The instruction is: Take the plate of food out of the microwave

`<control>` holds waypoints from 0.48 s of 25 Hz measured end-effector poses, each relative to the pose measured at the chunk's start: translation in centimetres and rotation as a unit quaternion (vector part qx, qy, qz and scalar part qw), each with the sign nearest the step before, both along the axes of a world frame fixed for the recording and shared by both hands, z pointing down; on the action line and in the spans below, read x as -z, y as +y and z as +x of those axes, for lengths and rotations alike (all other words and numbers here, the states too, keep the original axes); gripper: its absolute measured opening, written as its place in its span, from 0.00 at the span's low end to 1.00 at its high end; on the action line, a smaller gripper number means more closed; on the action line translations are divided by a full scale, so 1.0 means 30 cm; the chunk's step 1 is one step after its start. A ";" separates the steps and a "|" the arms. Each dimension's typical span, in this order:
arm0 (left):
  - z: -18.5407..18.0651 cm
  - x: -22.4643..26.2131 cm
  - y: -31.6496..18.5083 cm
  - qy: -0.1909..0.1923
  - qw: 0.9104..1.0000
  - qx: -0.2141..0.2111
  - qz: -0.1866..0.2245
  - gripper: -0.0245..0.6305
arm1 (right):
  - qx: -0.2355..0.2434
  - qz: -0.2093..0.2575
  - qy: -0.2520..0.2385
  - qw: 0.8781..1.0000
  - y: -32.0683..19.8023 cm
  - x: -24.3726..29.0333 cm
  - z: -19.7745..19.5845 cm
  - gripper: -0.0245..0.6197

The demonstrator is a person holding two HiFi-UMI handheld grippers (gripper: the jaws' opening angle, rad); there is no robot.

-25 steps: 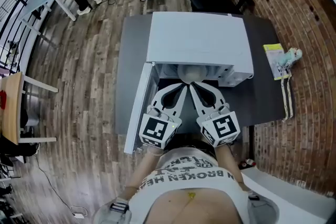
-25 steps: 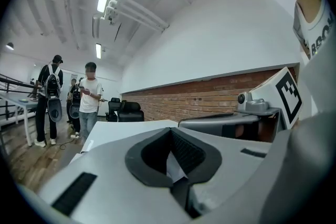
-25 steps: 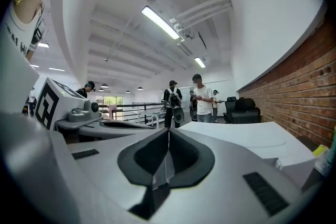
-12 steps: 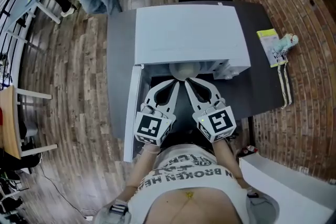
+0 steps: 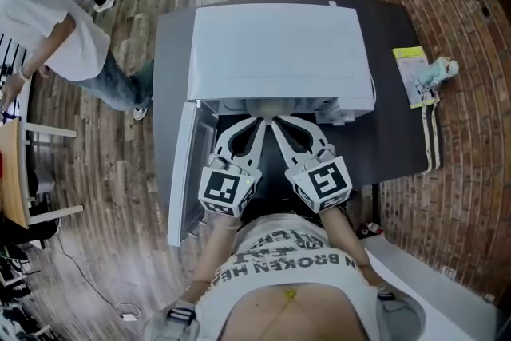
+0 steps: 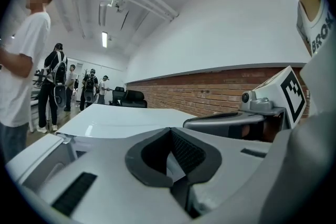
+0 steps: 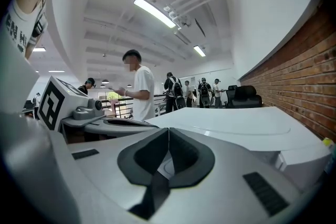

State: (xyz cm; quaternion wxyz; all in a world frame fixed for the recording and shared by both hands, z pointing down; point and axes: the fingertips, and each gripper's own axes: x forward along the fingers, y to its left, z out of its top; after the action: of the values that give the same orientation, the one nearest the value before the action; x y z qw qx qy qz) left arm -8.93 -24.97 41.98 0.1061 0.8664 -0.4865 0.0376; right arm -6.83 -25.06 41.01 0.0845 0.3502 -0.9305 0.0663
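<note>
I see only a pale sliver of the plate [image 5: 268, 107] under the front edge of the microwave [image 5: 279, 44]. Its contents and the whole cavity are hidden by the housing. The left gripper [image 5: 259, 121] and right gripper [image 5: 277, 121] are closed at that edge, but I cannot tell whether either pinches the plate's rim. In both gripper views a pale surface shows behind the jaws, which I cannot identify. A bystander [image 5: 60, 36] is cut off by the left edge. The print on the yellow packet [image 5: 413, 76] is too small to read.
</note>
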 end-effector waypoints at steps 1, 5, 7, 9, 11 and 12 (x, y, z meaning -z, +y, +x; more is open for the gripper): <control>0.004 -0.009 -0.009 -0.002 1.000 0.000 -0.003 0.05 | 0.001 -0.001 0.001 1.000 -0.005 -0.010 0.005 0.05; 0.014 -0.045 -0.023 -0.003 1.000 -0.006 -0.019 0.05 | -0.011 -0.021 0.002 1.000 -0.012 -0.057 0.028 0.05; 0.017 -0.061 -0.028 -0.002 1.000 -0.011 -0.025 0.05 | -0.019 -0.028 0.000 0.999 -0.014 -0.076 0.036 0.05; 0.021 -0.077 -0.024 0.000 0.999 -0.015 -0.032 0.05 | -0.029 -0.035 -0.004 0.999 -0.012 -0.094 0.047 0.05; 0.023 -0.091 -0.021 0.000 0.999 -0.017 -0.038 0.05 | -0.031 -0.030 0.008 0.999 -0.016 -0.106 0.055 0.05; 0.022 -0.096 -0.020 -0.001 0.999 -0.019 -0.039 0.05 | -0.032 -0.028 0.012 0.999 -0.018 -0.109 0.056 0.05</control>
State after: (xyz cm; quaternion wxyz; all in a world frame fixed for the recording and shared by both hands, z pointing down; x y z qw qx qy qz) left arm -8.26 -25.56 44.85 0.1389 0.8705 -0.4684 0.0598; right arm -5.16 -25.61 44.29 0.1034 0.3785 -0.9153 0.0911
